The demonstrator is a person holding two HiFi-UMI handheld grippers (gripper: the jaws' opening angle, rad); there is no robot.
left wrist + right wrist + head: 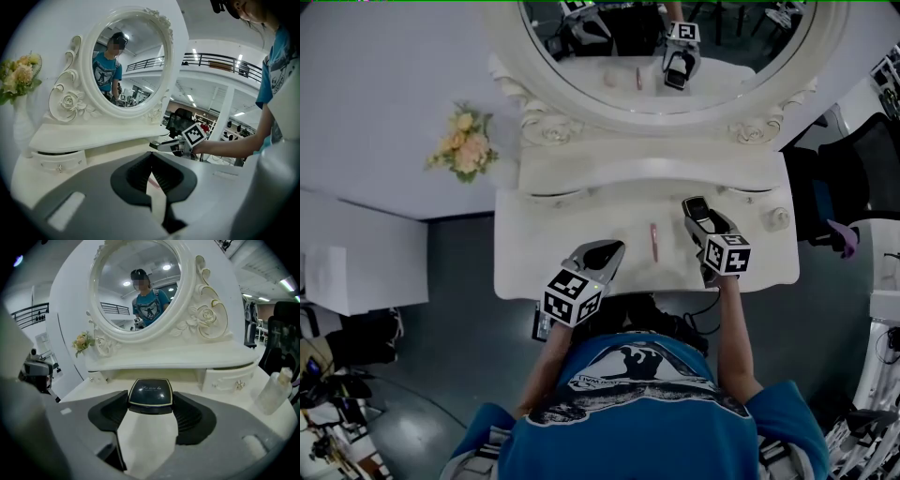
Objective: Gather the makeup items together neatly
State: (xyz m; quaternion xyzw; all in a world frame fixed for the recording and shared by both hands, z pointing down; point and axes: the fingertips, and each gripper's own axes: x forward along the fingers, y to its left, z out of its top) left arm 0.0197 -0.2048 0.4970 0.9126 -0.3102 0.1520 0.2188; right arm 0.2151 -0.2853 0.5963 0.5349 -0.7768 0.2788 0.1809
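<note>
White dressing table [534,258] with an oval mirror [675,84] above it, set against a pale wall. A flower bunch [464,145] is noted at the far left.

2 makeup items are seen on the table top.

Item 1: a dark square compact [150,393] with a gold edge. It is gripped across its 2 side edges by the right gripper [697,212], jaws set wide on it, over the table's right half. Whether it is lifted or resting cannot be told.

Item 2: a slim pink stick [654,241]. It is laid flat between the 2 grippers, apart from both.

The left gripper [606,251] is held just left of the stick, jaw tips brought together, nothing held. A clear bottle [274,392] is seen near the table's right edge.

Handling, judged: the compact is taken to be light, rigid and glossy, so slippery. Its hinged lid and contents are likely fragile. A hold across the flat sides, kept low, is judged best. The stick is judged light and prone to roll, so a grip across its middle is advised.
</note>
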